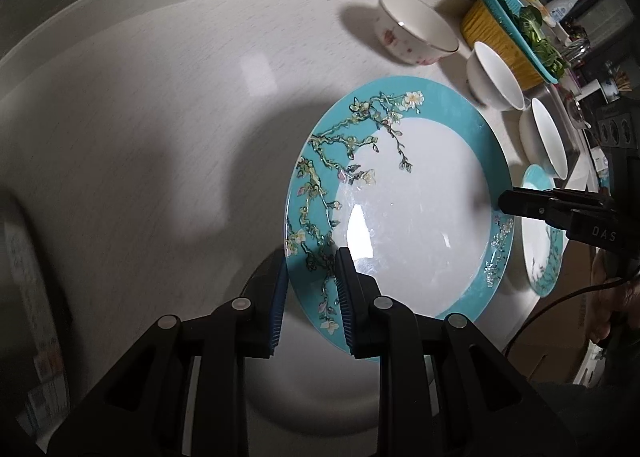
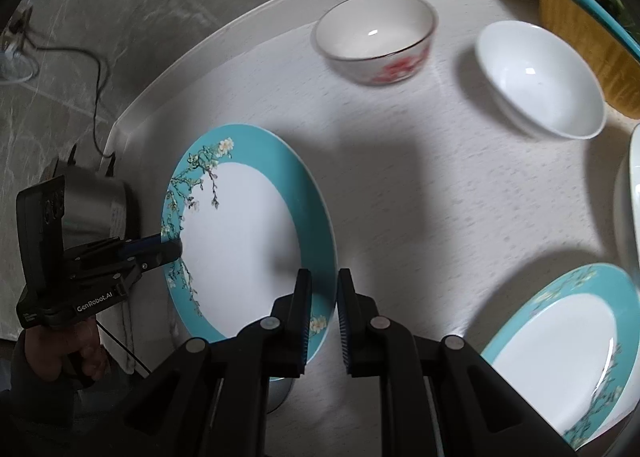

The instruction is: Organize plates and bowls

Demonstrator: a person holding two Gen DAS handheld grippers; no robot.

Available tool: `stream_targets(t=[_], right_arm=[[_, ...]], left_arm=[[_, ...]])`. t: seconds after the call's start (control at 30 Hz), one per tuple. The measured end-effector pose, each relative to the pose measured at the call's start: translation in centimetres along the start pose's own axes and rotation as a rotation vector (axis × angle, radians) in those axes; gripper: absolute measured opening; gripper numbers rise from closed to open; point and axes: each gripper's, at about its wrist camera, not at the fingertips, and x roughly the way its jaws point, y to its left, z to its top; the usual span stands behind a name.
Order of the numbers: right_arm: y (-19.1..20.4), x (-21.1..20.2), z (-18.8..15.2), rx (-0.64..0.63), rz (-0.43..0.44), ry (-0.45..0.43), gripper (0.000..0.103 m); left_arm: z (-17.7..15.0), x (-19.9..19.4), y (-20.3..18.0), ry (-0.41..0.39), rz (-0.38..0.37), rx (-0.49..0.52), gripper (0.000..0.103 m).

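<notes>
While both grippers [image 1: 311,277] [image 2: 324,289] straddle teal plate [image 1: 400,209] rim, bowls [image 2: 374,37] empty, basket [image 1: 496,33] holding greens [image 1: 536,33].

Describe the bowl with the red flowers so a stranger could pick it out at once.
On the white table, look past the big teal-rimmed plate toward the far edge, where bowls stand in a row beside a yellow and teal basket. The flowered bowl is the one at the end farthest from the basket. Unlike the plain white bowl next to it, it has red blossoms outside and a thin dark rim.
</notes>
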Motion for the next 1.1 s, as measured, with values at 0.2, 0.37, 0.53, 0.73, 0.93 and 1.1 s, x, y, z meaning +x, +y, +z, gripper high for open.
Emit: stream_targets(t=[0.2,0.37,0.53,0.73,0.93,1.1], right_arm=[[2.9,1.7,-1.8,-0.023,0.007,0.036,0.015],[4.0,2.7,-3.4,-0.025,0.005,0.057,0.015],[4.6,3.6,-4.8,-0.015,-0.002,0.07,0.015],[4.3,4.8,-6.4,0.008,-0.011,0.075,0.015],[4.1,5.9,-7.5,0.02,-0.025,0.071,0.015],[4.1,6.1,-7.9,0.024,-0.04,0.064,0.015]], left_arm=[[-3.9,-0.8,2.8,0.023,0.004,-0.031,0.021],[-7.2,-0.7,4.2,0.046,0.004,-0.035,0.021],[-9.7,-0.1,4.7,0.067,0.016,-0.021,0.021],[-11.8,0.4,4.8,0.062,0.038,0.001,0.021],[-12.0,0.4,4.4,0.042,0.077,0.035,0.022],[-11.7,0.9,2.9,0.025,0.141,0.088,0.023]])
